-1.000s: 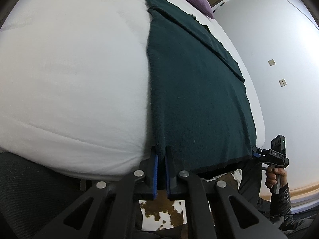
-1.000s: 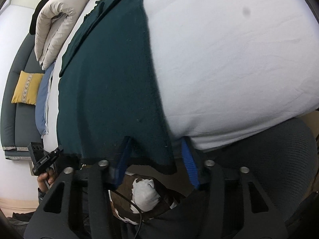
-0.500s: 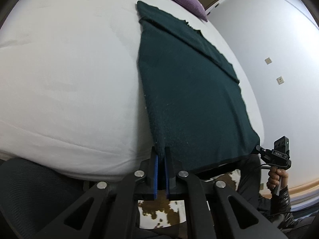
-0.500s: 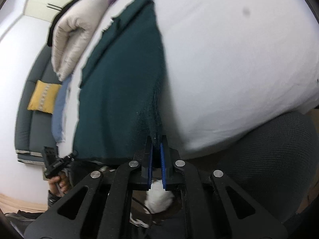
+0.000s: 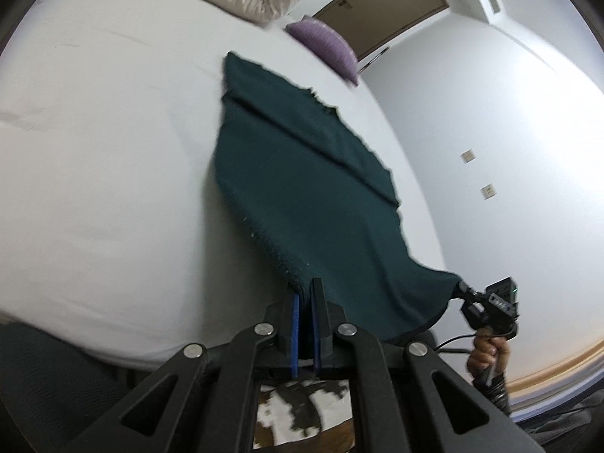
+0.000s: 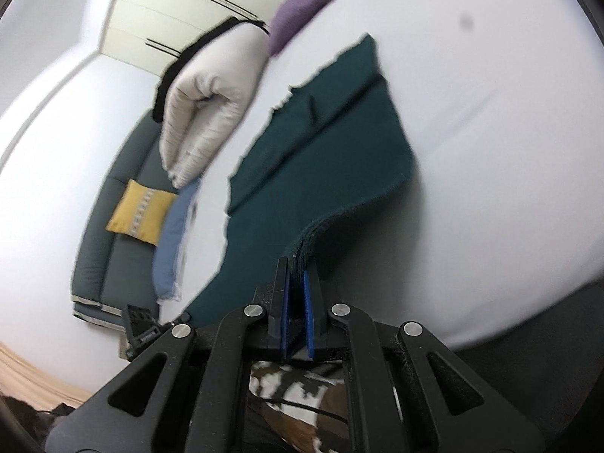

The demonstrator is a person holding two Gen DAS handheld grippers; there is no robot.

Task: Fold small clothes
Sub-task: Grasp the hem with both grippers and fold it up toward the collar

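Note:
A dark green knitted garment [image 5: 302, 173] lies on the white bed [image 5: 105, 158], its near hem lifted off the sheet. My left gripper [image 5: 305, 290] is shut on the hem's left corner. My right gripper [image 6: 297, 264] is shut on the hem's right corner; the cloth [image 6: 324, 143] curls up from the bed to it. The right gripper also shows in the left wrist view [image 5: 487, 307], held by a hand, with the hem stretched between the two. The left gripper shows in the right wrist view [image 6: 145, 326]. The garment's far end stays flat on the bed.
A rolled cream duvet [image 6: 204, 105] and a purple pillow [image 5: 326, 47] lie at the bed's far end. A grey sofa with a yellow cushion [image 6: 141, 217] stands beside the bed. A white wall [image 5: 490, 151] runs on the other side. A cowhide-patterned surface [image 5: 302, 411] is below me.
The right gripper closed on the hem's corner. Both grippers rose, lifting the near hem off the bed's edge and carrying it toward the far end.

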